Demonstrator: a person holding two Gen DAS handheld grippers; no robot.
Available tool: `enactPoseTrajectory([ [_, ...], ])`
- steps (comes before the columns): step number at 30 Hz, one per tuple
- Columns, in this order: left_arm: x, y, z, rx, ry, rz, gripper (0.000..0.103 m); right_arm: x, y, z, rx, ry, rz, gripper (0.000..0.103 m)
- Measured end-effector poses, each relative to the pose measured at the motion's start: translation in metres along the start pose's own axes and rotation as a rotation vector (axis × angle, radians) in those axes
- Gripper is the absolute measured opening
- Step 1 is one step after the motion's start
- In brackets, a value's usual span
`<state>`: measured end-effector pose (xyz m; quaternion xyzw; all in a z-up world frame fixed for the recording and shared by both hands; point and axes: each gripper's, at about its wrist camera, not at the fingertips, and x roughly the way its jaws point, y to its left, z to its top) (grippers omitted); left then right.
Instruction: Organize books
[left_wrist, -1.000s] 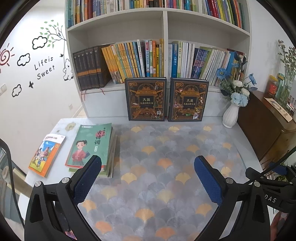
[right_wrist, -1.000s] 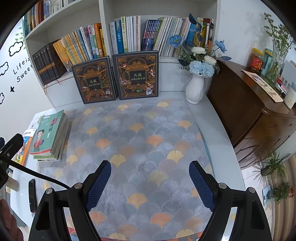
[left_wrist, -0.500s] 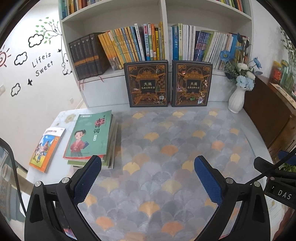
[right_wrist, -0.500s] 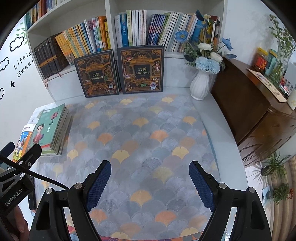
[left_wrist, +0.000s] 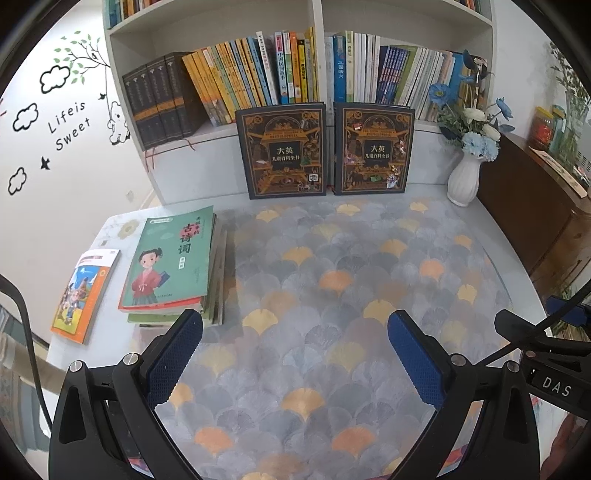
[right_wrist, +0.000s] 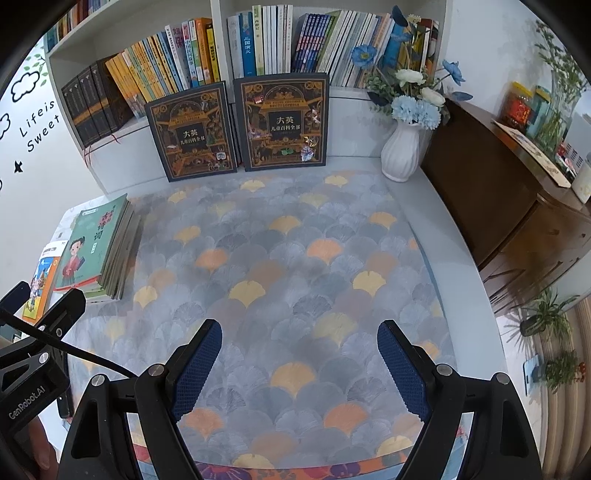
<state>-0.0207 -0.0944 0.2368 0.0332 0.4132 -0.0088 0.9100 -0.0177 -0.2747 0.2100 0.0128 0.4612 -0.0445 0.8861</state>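
Both grippers, left (left_wrist: 293, 345) and right (right_wrist: 299, 350), gape empty; go left, square onto the green-topped stack (left_wrist: 173, 258), grip its near edge.

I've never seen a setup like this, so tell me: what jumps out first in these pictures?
Two large dark, gold-ornamented hardcover books stand side by side at the table's back edge, leaning against the white bookshelf. A stack of books topped by a green one showing a cartoon girl lies at the left, and a white ribbed vase of blue and white flowers stands at the right.
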Motion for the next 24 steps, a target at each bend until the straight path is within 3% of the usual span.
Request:
enactPoseTrajectory([
  [12, 0.025, 0.022, -0.025, 0.025, 0.013, -0.047, 0.101, 0.014, 0.033, -0.019, -0.001, -0.022, -0.054, 0.085],
  [17, 0.043, 0.022, -0.029, 0.04, 0.037, -0.044, 0.101, 0.019, 0.039, -0.029, 0.004, -0.101, -0.073, 0.085],
  [22, 0.057, 0.028, -0.03, 0.036, 0.025, -0.044, 0.1, 0.03, 0.04, -0.033, 0.04, -0.089, -0.075, 0.085],
  [24, 0.067, 0.032, -0.031, 0.023, 0.06, -0.063, 0.1, 0.036, 0.042, -0.034, 0.042, -0.085, -0.087, 0.085],
])
